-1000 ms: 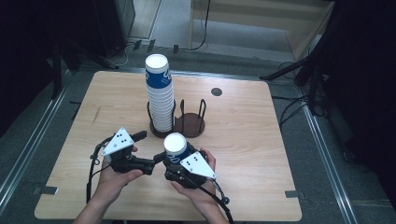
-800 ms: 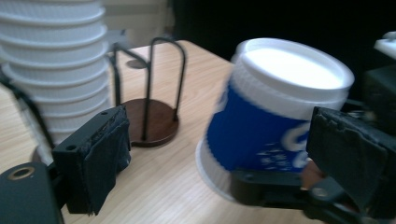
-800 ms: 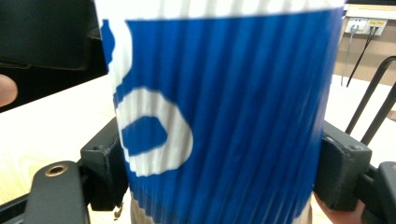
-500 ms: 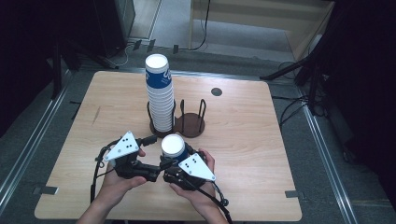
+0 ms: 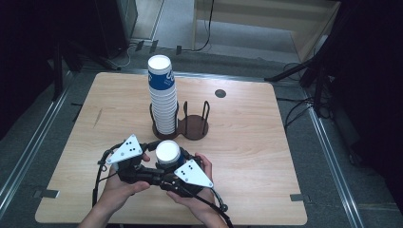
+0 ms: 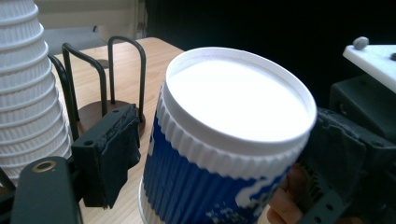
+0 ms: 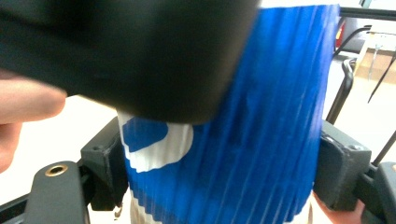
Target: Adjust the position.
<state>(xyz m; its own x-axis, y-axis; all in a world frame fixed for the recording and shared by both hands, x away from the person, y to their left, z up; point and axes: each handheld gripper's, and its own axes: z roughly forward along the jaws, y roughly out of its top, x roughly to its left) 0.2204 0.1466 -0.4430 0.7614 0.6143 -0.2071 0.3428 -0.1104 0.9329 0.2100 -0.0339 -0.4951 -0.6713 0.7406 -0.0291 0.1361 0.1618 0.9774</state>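
Observation:
A blue-and-white ribbed paper cup (image 5: pixel 167 152) stands upside down near the table's front edge, its white base up. My right gripper (image 5: pixel 174 166) is shut on the cup (image 7: pixel 243 140), one pad on each side. My left gripper (image 5: pixel 154 166) comes in from the left, open, with its jaws around the same cup (image 6: pixel 224 154); a thin gap shows between its left pad (image 6: pixel 114 154) and the cup wall. A tall stack of the same cups (image 5: pixel 161 95) stands upside down in the left ring of a dark wire cup holder (image 5: pixel 192 124).
The holder's right ring (image 5: pixel 196 127) holds nothing. A round dark grommet (image 5: pixel 220 93) sits in the wooden table (image 5: pixel 266 142) at the back right. The stack (image 6: pixel 23 93) and holder posts (image 6: pixel 112 74) stand close behind the held cup.
My left gripper has moved right, up to the cup, and its jaws now reach around it. The right gripper and cup have shifted slightly toward the table's front edge.

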